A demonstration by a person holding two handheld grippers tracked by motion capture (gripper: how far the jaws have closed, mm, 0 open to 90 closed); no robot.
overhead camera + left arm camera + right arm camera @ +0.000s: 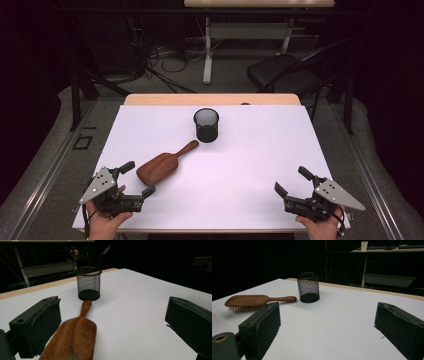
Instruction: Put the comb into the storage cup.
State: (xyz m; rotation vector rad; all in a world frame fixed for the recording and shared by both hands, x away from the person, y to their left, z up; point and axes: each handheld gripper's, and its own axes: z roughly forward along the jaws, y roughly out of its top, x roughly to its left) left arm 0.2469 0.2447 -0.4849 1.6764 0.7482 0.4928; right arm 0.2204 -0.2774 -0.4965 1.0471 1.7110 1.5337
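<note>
High view: left gripper (136, 178) gaping, empty, by hairbrush (159, 167).
Right gripper (295, 181) wide open, empty too. Risk: brush handle nudges mesh cup (206, 125) & tips it.

Wooden hairbrush (160, 166) bristles down on white table, handle tip by mesh cup (206, 125).

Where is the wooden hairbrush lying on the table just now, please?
In the high view the wooden hairbrush lies bristles down on the table's left half, just ahead of the left hand-held gripper, its handle pointing toward the black mesh cup.
</note>
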